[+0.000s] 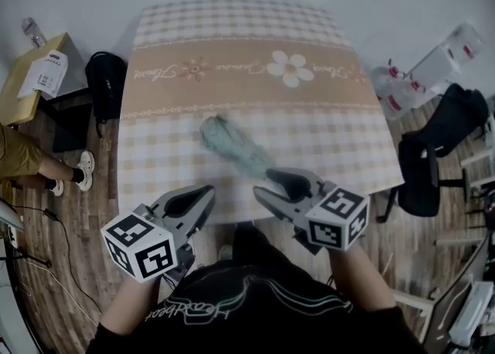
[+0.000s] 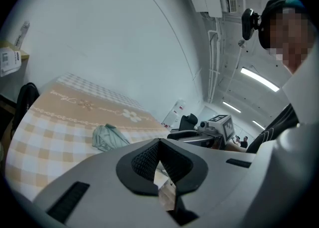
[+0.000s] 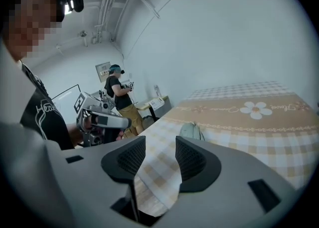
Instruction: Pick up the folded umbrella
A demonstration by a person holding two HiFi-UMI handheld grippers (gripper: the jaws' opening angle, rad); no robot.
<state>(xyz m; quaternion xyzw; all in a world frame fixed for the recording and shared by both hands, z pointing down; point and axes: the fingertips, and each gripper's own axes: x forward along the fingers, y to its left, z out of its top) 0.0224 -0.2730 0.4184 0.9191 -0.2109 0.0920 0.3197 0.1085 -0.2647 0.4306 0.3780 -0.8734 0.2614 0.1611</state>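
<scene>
R claw (image 3: 160, 147) is released, pads apart, nothing betw them but cloth; L claw (image 2: 159, 145) is clenched tip to tip on nothing. Folded umbrella (image 1: 234, 148) lies mid-desk on a diagonal, far end up-left, near end just ahead of the R claw, not touching afaict. Step in hand as I read it: approach for the grab w/ R. To do it well I'd straddle the bundle across its narrow width, not along it, go low enough that the pads catch the core and not just loose fabric, then close firm; the fabric looks soft, so prob slips if pinched shallow. L stays clear or steadies the far end. The desk (image 1: 325, 140) has a checked cloth w/ a beige flower band, so avoid snagging it. Room: wood floor (image 1: 46, 267), black backpack (image 1: 107, 82) at the desk's left, black chair (image 1: 433, 151) at right, a seated person (image 1: 23, 159) at far left.
</scene>
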